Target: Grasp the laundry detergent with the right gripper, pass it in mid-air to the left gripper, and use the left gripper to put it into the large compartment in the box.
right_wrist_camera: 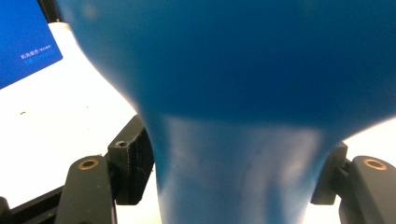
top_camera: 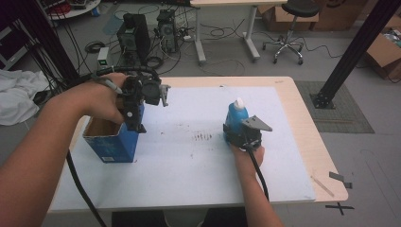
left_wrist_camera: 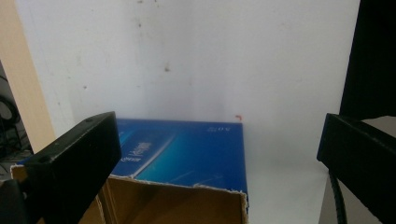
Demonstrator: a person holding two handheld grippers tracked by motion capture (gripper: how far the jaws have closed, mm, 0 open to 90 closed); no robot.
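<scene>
A blue bottle [top_camera: 235, 115] with a white cap stands upright on the white mat. My right gripper [top_camera: 240, 130] is shut on the bottle's body; in the right gripper view the blue bottle [right_wrist_camera: 233, 116] sits between both jaws, pressed from each side. An open blue cardboard box [top_camera: 112, 142] stands at the table's left. My left gripper [top_camera: 135, 120] hangs just over the box's right rim, jaws pointing down. In the left gripper view the jaws stand wide apart above the box [left_wrist_camera: 187, 158], with nothing between them.
The wooden table [top_camera: 309, 137] carries a white mat [top_camera: 189, 161] with small dark marks at its middle. The blue box [right_wrist_camera: 23, 42] also appears far left in the right gripper view. Computers, cables, a stool [top_camera: 291, 28] and cardboard boxes lie on the floor behind.
</scene>
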